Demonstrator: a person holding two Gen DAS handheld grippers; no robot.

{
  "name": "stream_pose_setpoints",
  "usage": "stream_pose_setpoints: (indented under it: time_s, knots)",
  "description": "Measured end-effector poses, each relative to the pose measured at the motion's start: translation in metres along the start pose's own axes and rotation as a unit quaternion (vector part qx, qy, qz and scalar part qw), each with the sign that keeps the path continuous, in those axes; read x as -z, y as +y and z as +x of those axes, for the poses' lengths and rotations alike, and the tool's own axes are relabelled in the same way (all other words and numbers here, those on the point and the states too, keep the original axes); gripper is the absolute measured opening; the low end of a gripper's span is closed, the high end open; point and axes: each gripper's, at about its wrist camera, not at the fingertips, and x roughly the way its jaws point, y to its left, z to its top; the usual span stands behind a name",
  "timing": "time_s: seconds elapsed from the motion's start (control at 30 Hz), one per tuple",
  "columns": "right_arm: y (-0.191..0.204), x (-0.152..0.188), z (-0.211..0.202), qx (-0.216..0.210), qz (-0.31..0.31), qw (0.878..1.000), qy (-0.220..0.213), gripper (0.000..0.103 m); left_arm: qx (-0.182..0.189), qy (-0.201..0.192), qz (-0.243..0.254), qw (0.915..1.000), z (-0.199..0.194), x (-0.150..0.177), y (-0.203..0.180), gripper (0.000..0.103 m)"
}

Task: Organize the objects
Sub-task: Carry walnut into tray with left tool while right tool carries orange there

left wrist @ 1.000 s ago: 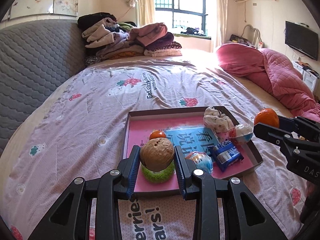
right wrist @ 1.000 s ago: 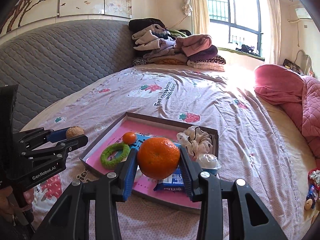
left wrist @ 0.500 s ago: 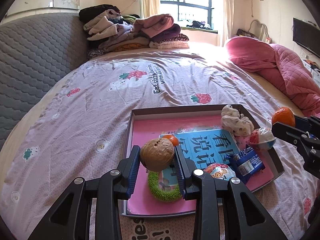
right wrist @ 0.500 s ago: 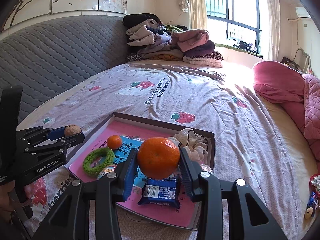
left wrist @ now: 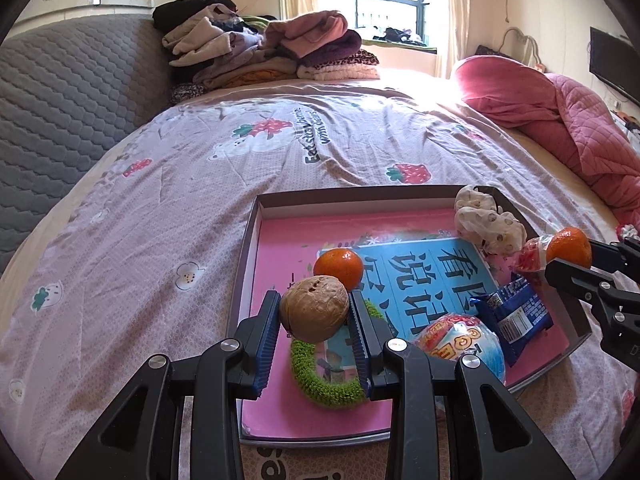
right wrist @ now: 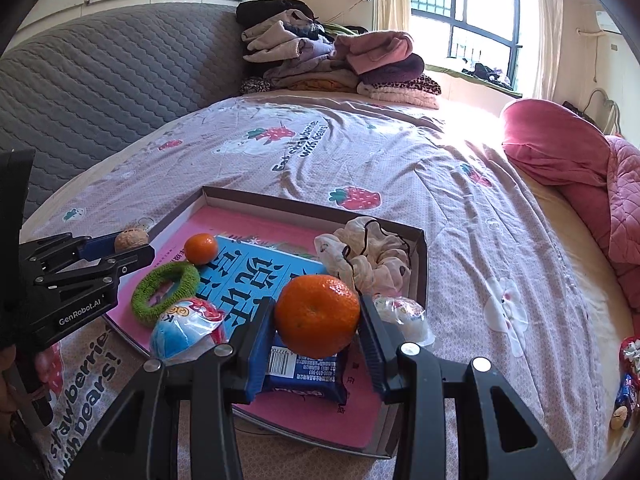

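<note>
The left gripper (left wrist: 314,316) clamps a round brown walnut (left wrist: 314,308) over the fuzzy green ring (left wrist: 328,376); the right gripper (right wrist: 318,322) clamps a bright orange mandarin (right wrist: 317,315) over the blue snack packet (right wrist: 304,372). Both hang above the shallow pink-floored cardboard box (left wrist: 250,248) on the bed, apparently for release inside, beside a smaller mandarin (left wrist: 338,267)

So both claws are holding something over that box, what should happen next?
Probably lower a little further, then let go: the left gripper grips a walnut and the right gripper a tangerine, both above the box.
</note>
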Motion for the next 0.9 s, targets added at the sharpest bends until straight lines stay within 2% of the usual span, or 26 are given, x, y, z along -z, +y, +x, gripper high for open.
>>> stream_pose_setpoints:
  time_s: [0.23, 0.9]
  knots:
    - [-0.003, 0.01, 0.014, 0.009, 0.003, 0.999, 0.036, 0.041, 0.004, 0.017, 0.002, 0.9999, 0.014, 0.008, -0.003, 0.034]
    - [-0.003, 0.018, 0.028, 0.0, 0.012, 0.998, 0.059, 0.042, 0.004, 0.038, 0.002, 0.9993, 0.027, 0.018, -0.004, 0.035]
